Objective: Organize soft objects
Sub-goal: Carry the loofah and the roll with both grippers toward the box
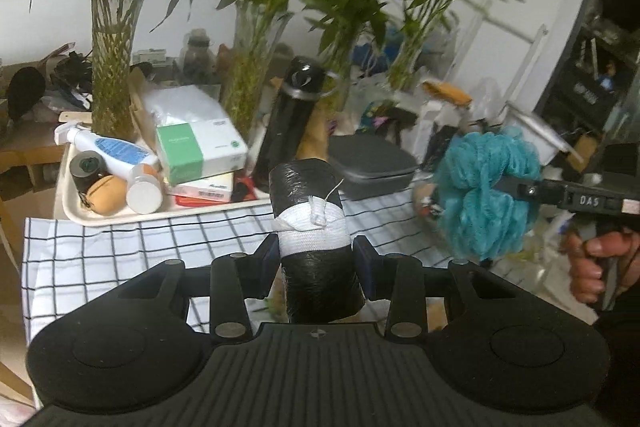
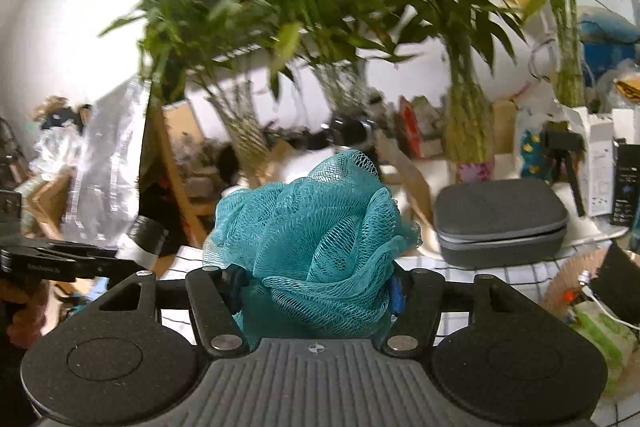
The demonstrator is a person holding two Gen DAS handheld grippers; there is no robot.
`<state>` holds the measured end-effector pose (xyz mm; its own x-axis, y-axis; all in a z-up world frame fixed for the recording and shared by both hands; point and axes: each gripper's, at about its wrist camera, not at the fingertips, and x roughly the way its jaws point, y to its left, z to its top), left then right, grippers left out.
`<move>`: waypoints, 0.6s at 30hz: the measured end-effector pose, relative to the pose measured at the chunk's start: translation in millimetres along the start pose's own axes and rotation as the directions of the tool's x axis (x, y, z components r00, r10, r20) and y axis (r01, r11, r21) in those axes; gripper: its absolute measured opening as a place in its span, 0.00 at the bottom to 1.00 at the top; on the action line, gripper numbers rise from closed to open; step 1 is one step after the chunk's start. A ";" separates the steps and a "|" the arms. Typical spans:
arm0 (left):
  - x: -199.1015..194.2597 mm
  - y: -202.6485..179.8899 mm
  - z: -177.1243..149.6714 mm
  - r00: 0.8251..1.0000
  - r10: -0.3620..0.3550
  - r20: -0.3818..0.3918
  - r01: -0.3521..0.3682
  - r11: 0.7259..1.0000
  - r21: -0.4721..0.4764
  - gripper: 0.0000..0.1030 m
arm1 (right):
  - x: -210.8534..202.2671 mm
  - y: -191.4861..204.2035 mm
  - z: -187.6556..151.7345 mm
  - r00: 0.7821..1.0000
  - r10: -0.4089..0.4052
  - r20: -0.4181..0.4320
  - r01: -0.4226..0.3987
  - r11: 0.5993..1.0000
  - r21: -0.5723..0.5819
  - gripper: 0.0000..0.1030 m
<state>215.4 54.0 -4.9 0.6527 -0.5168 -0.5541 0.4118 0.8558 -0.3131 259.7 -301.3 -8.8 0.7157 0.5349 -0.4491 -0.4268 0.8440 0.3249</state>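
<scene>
A black roll [image 1: 306, 187] bound with a white cloth band stands between the pads of my left gripper [image 1: 317, 254], which is shut on it above the checked tablecloth [image 1: 120, 247]. A teal mesh bath sponge [image 2: 316, 239] fills my right gripper [image 2: 316, 285], whose pads press into it from both sides. In the left wrist view the same sponge [image 1: 476, 163] hangs at the right, clamped by the right gripper [image 1: 505, 187], with a hand [image 1: 588, 259] on the handle. In the right wrist view the roll [image 2: 146, 239] shows at the far left.
A cream tray [image 1: 100, 217] holds bottles, a green-and-white box [image 1: 200, 147] and small jars. A tall black flask [image 1: 288, 123] and a grey zip case [image 1: 372, 165] stand behind the cloth. Glass vases of bamboo [image 1: 112, 67] line the back. Clutter fills the right side.
</scene>
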 end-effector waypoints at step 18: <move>-24.5 -39.7 -53.7 0.991 -0.113 -0.068 0.119 0.989 0.086 0.38 | -21.9 69.8 -42.1 0.929 0.314 -0.197 -0.345 0.927 -0.150 0.64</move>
<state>148.9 33.9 -20.3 0.5567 -0.6076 -0.5665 0.5399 0.7829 -0.3091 191.0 -252.5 -11.3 0.4220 0.7696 -0.4792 -0.7252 0.6037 0.3310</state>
